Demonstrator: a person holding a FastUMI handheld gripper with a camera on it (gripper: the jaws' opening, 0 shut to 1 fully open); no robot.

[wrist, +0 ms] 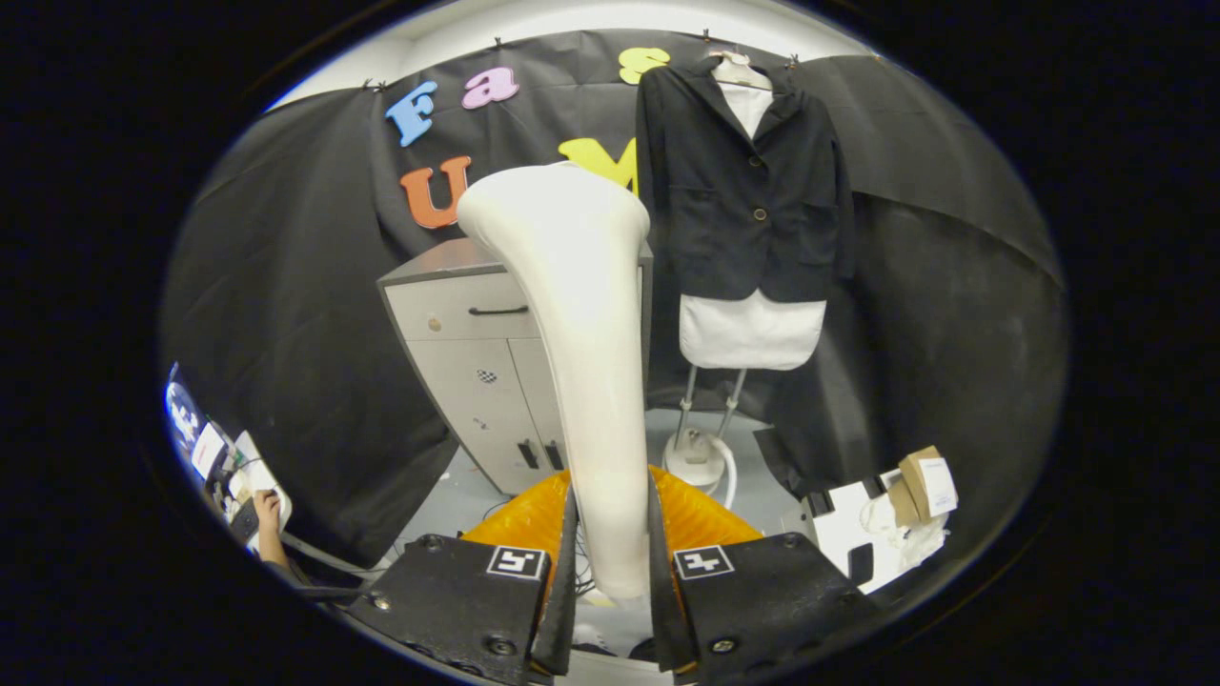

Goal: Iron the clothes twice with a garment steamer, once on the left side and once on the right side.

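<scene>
The gripper is clamped on the garment steamer; its 2 fingers press the white handle from either side, and the steamer rises upright between them to its wide head; an orange piece sits just behind the fingers; beyond the steamer stands a grey cabinet with a drawer and 2 doors; a person's hand rests on a desk off to the left, near the floor; a small cardboard box lies on white items to the right; farthest, the black jacket hangs over a white garment on a stand, just right of the steamer head, apart from it.
</scene>
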